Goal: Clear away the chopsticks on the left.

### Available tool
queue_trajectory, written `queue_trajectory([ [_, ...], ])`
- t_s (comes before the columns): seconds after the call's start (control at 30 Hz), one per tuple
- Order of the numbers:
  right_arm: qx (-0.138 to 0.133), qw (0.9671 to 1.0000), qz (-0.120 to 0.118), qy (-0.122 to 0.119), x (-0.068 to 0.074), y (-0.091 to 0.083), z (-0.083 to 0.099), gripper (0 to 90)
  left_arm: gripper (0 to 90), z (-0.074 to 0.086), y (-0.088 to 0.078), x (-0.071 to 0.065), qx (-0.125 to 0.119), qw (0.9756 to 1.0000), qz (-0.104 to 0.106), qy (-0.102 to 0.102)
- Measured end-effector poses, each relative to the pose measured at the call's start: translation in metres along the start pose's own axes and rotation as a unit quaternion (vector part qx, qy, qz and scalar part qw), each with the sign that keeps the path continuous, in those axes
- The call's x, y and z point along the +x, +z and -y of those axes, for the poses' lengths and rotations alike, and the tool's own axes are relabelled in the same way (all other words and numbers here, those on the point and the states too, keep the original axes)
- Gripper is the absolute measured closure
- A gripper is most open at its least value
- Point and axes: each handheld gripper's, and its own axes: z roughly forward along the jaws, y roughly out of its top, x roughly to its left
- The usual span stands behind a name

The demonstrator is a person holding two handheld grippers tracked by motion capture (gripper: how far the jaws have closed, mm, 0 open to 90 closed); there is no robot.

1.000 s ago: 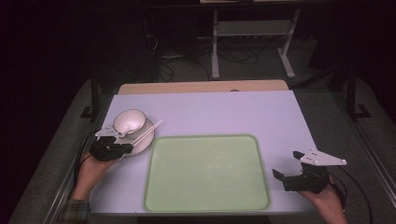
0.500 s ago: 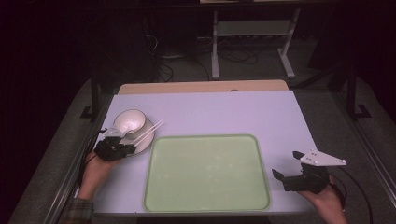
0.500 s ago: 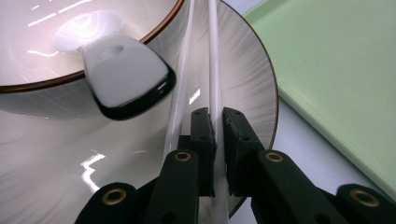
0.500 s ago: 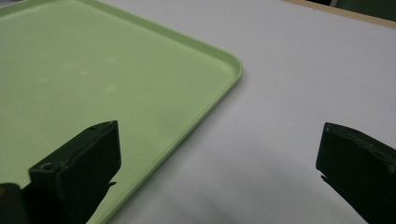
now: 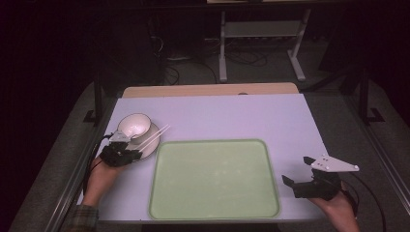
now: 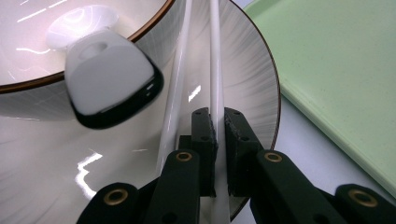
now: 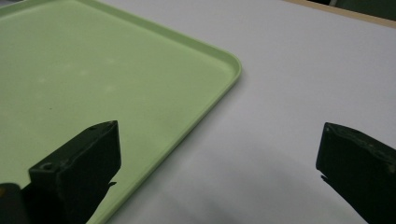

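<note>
Two white chopsticks (image 6: 215, 70) lie side by side across a white plate (image 6: 247, 79) at the left edge of the worktop (image 5: 232, 116), and the right-hand stick of the pair is clamped between the jaws of the left gripper (image 6: 218, 140), which have closed on it; its twin lies just outside the left jaw. One brown-rimmed bowl (image 5: 133, 125) sits on the plate, with one white spoon (image 6: 105, 74) resting in it. One green tray (image 5: 212, 179) lies just beside the plate. Well apart, near the tray's right corner, the right gripper (image 5: 300, 180) hovers over the worktop, jaws spread wide and holding nothing.
</note>
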Motion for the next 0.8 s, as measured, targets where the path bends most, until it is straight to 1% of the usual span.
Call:
queue_trajectory([
  [0.13, -0.001, 1.0000, 0.000, 0.000, 0.000, 0.000, 0.000, 0.0, 83.6, 0.000, -0.003, 0.001, -0.007, 1.0000, 0.003, -0.003],
  [0.3, -0.001, 1.0000, 0.000, 0.001, 0.000, 0.000, 0.000, 0.0, 83.6, -0.001, -0.009, 0.001, -0.025, 0.9996, 0.011, -0.011],
  [0.4, -0.001, 1.0000, 0.000, 0.000, 0.000, 0.000, 0.000, 0.0, 83.7, -0.002, -0.012, 0.000, -0.029, 0.9994, 0.017, -0.011],
  [0.47, -0.001, 1.0000, 0.000, 0.001, 0.000, -0.001, 0.000, 0.0, 83.7, -0.004, -0.015, -0.003, -0.037, 0.9989, 0.024, -0.013],
  [0.57, -0.001, 1.0000, 0.000, 0.001, -0.001, -0.001, 0.000, 0.0, 83.7, -0.006, -0.016, -0.005, -0.039, 0.9988, 0.028, -0.011],
  [0.8, -0.002, 1.0000, 0.000, 0.000, -0.001, -0.001, 0.000, 0.0, 83.7, -0.014, -0.016, -0.017, -0.047, 0.9975, 0.051, -0.008],
])
